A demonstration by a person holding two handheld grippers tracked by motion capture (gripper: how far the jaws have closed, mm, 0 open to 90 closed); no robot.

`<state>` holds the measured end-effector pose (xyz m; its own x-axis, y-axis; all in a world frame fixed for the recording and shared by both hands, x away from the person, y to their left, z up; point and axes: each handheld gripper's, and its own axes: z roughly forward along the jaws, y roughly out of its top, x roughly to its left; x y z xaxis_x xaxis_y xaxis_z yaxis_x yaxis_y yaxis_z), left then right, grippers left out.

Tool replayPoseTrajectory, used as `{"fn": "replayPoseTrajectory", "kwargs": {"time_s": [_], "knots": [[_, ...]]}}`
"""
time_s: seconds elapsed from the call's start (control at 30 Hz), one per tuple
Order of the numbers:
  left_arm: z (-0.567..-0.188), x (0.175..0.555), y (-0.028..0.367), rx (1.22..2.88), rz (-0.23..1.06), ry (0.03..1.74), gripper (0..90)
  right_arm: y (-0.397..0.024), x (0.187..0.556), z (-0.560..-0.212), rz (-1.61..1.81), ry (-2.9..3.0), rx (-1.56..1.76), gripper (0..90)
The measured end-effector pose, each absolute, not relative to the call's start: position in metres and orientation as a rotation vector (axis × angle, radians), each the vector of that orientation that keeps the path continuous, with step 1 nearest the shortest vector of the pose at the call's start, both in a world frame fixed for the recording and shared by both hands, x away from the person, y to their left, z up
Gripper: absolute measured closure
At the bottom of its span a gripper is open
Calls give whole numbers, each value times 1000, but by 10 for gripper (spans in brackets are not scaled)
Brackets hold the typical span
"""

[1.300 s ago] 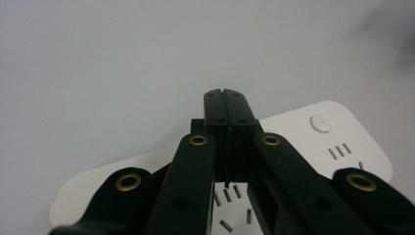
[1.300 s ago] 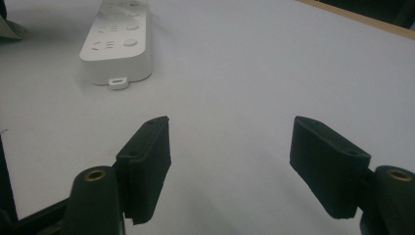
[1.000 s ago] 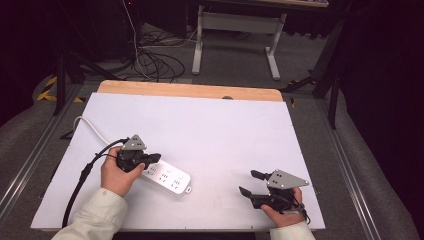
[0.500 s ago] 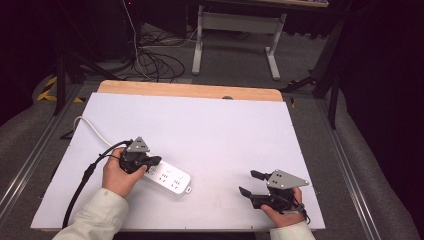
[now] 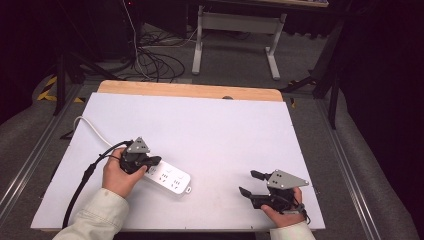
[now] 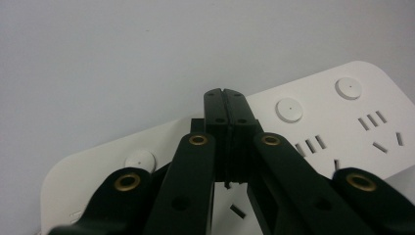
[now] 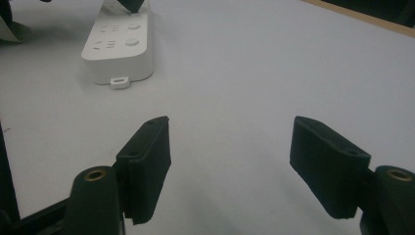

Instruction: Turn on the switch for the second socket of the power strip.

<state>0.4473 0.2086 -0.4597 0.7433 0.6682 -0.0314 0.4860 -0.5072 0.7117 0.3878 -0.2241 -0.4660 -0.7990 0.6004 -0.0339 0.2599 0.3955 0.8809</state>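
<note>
A white power strip (image 5: 167, 177) lies flat on the white table top (image 5: 210, 130) at the left front, its white cord (image 5: 90, 125) running off to the back left. My left gripper (image 5: 152, 161) is shut with nothing between its jaws, and its tip hovers just over the strip's near-left end. In the left gripper view the closed tip (image 6: 226, 98) sits above the power strip (image 6: 323, 122), beside its round buttons and sockets. My right gripper (image 5: 250, 182) stands open at the right front, nothing between its pads (image 7: 147, 166). The power strip (image 7: 120, 46) shows far off in the right gripper view.
A black cable (image 5: 82, 185) trails from the left gripper toward the front edge. A wooden strip (image 5: 190, 91) borders the table's far edge. Beyond it stand a metal stand (image 5: 235, 30) and loose floor cables (image 5: 150, 60).
My left gripper has shifted slightly right and forward along the power strip's left end. The right gripper has stayed put and open.
</note>
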Motion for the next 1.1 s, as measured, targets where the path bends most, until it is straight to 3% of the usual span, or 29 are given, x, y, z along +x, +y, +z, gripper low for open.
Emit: {"fn": "replayPoseTrajectory", "kwargs": {"time_s": [1.1], "knots": [[-462,447,207,2224,335,853,900,-223,387,-466,1358,2321,737,326]]}}
